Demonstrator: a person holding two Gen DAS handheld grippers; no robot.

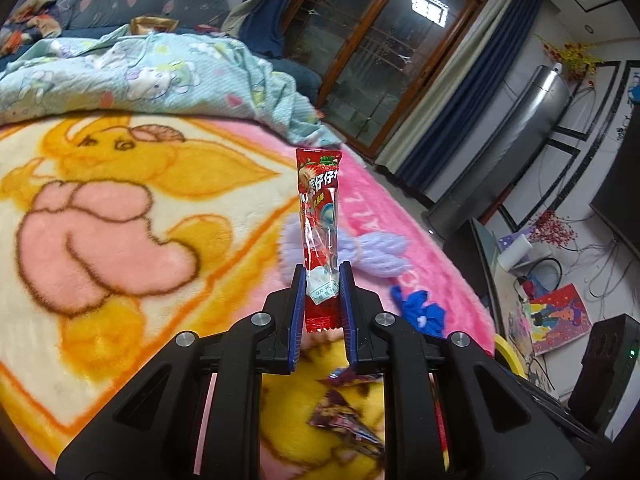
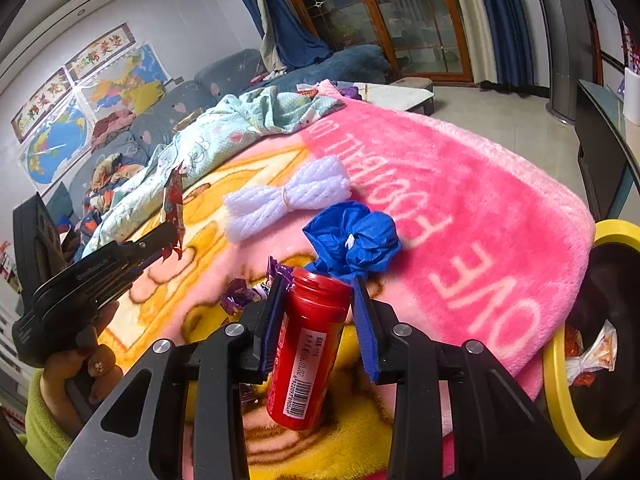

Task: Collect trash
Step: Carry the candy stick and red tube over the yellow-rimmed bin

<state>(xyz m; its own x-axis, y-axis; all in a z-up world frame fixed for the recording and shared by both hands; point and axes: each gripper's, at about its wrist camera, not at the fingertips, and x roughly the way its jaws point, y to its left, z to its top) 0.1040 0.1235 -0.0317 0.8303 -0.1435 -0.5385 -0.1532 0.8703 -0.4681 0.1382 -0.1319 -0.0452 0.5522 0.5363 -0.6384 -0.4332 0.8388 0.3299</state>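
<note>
While the left gripper point(image 1: 322, 280) pinches the lower end of a long red snack wrapper point(image 1: 319, 216), its blue pads are drawn close together with only the thin crinkled film between them, and the wrapper stands upright above the fingertips, clear of the pink blanket point(image 2: 472, 184). Seen from the right wrist view, that same left gripper point(image 2: 170, 240) is held by a hand point(image 2: 86, 364) in a green sleeve at the near left corner of the blanket, the wrapper point(image 2: 174, 204) rising from its tip. The right gripper point(image 2: 320, 284) is clamped on a red plastic bottle point(image 2: 308, 352), its jaws only partly spread to the width of the bottle's upper body; the pads press on either side just below the neck, and the bottle hangs tilted, lifted off the blanket. On the blanket beyond the bottle lies a crumpled blue plastic bag point(image 2: 354, 238), and farther back a white bundle of cord point(image 2: 288, 200) tied in the middle. Purple candy wrappers point(image 2: 240, 294) lie on the blanket just left of the bottle's neck. Off the blanket's right edge stands a yellow-rimmed bin point(image 2: 556, 376) with a black liner, and a few wrappers already rest inside it.
</note>
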